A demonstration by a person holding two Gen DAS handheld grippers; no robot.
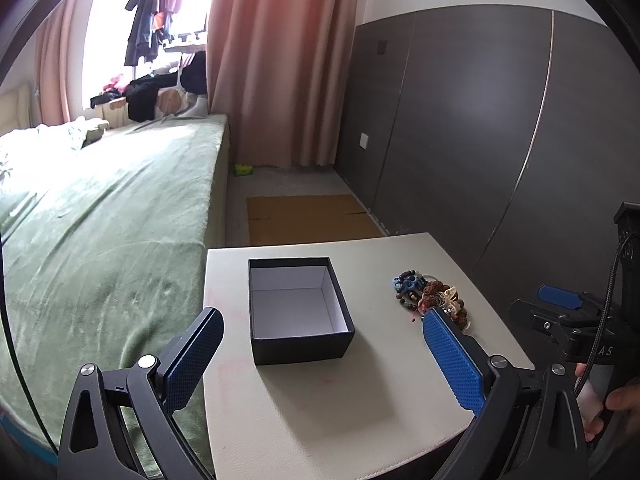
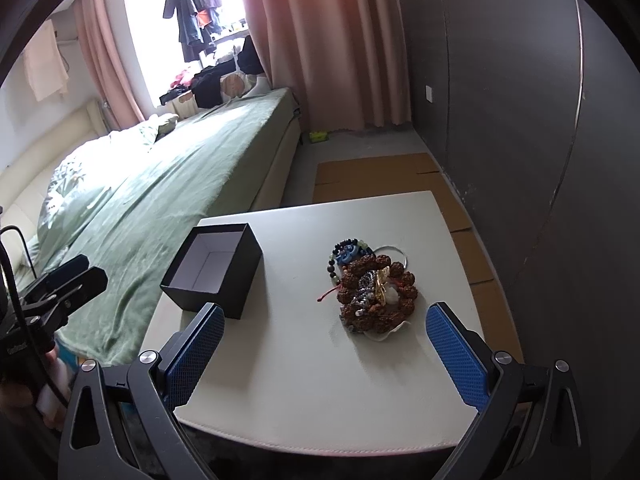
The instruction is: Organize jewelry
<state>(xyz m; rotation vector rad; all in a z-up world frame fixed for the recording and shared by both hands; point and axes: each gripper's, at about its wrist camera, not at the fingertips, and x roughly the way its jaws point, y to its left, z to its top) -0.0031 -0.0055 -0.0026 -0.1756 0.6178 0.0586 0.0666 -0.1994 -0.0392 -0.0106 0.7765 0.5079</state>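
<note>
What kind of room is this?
It looks like a bedroom. There is a bed with a green blanket, long pink curtains by the window, and clothes hanging up there. The jewelry pile sits on a small white table.

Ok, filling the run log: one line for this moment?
left open, over box | right open, near jewelry | box empty | jewelry piled on table
</note>
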